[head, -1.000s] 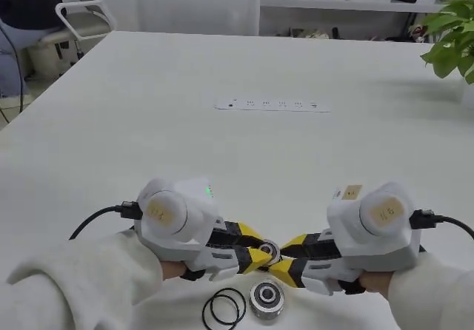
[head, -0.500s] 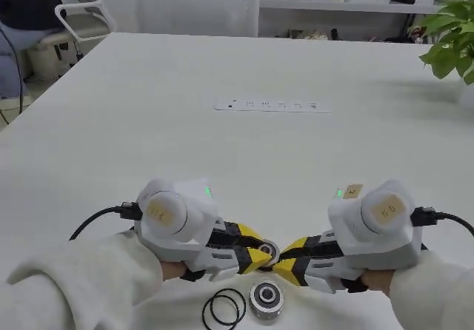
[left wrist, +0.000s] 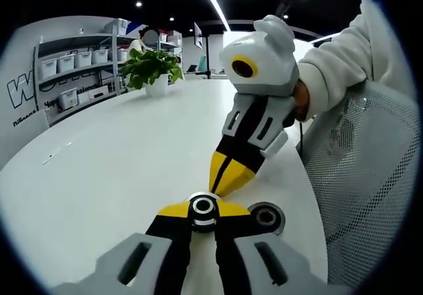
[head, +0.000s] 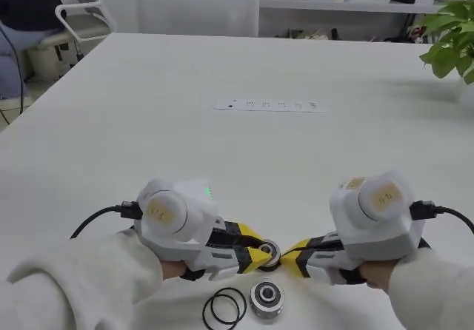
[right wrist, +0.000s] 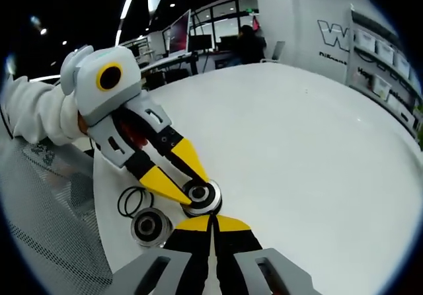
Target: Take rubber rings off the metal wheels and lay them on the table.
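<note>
While the left gripper (head: 254, 254) squeezes a small metal wheel (head: 268, 251) between its jaws, it holds the wheel low over the white counter (head: 222, 145), right in front of the person. I think it grips hard so the wheel cannot turn or slip when the rubber is pulled. The right gripper (head: 289, 254) points in from the other side, nose to nose with the left one. Its jaws are pressed together, and their tips touch the edge of the wheel. I cannot tell if they pinch any rubber there. That edge looks dark in the right gripper view, so a ring may be on it. Two black rubber rings (head: 224, 307) lie flat on the counter, close to the person. A second wheel (head: 266, 297) sits just beside them, and its rim looks bare. So one wheel looks done and the held one is being worked on. The pull should be slow, or the rubber may snap away.
</note>
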{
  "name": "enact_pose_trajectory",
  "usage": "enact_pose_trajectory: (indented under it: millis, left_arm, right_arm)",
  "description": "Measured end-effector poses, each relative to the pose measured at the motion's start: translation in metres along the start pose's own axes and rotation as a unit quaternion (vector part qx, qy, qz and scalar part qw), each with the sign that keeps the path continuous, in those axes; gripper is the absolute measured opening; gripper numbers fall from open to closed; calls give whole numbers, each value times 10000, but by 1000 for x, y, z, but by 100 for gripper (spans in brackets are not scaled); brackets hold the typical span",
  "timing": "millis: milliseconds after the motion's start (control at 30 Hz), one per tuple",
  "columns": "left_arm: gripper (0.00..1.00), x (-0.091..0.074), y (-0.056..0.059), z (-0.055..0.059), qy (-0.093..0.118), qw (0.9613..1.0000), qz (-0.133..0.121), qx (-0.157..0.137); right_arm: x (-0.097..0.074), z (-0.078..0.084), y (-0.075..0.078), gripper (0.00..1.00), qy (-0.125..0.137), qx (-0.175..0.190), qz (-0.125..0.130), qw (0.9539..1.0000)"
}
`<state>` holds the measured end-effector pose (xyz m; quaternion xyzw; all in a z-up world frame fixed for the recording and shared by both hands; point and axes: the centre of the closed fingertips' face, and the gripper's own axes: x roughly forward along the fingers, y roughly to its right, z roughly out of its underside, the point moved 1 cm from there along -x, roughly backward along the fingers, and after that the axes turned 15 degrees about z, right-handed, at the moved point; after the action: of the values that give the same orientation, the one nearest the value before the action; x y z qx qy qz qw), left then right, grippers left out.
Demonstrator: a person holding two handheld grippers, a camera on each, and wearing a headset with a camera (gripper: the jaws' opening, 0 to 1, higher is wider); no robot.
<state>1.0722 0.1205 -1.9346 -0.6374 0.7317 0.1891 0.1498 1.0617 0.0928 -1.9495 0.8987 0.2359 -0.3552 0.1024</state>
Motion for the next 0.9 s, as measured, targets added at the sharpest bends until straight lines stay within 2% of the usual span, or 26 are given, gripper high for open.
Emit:
enact_pose_trajectory:
  millis: [100, 233, 400, 467, 500, 667, 900]
  left_arm:
    - [7, 0, 0, 0, -3, 10000, -1, 0]
    - [7, 0, 0, 0, -3, 10000, -6, -6]
    - [7, 0, 0, 0, 7, 10000, -8, -10]
    - [7, 0, 0, 0, 12, 10000, -9, -8]
    - [7, 0, 0, 0, 20, 10000, -11, -9]
    - [7, 0, 0, 0, 51, 10000, -19, -9]
    - [7, -1, 0, 0, 49, 10000, -38, 50]
  right_arm:
    - [-1, -1, 2, 0, -24, 473, -52, 9989]
    - [-2, -3, 4, 0, -21, 793, -85, 9968]
    - [-3, -2, 3, 0, -26, 944, -134, 9954]
    - [-4, -8, 2, 0, 95, 1228, -240, 9921]
    - [-5, -8, 4, 0, 40, 1307, -198, 9912]
    - [-5, -10, -1, 0, 65, 1336, -293, 9906]
    - [-5, -11, -1, 0, 27, 1368, -258, 9903]
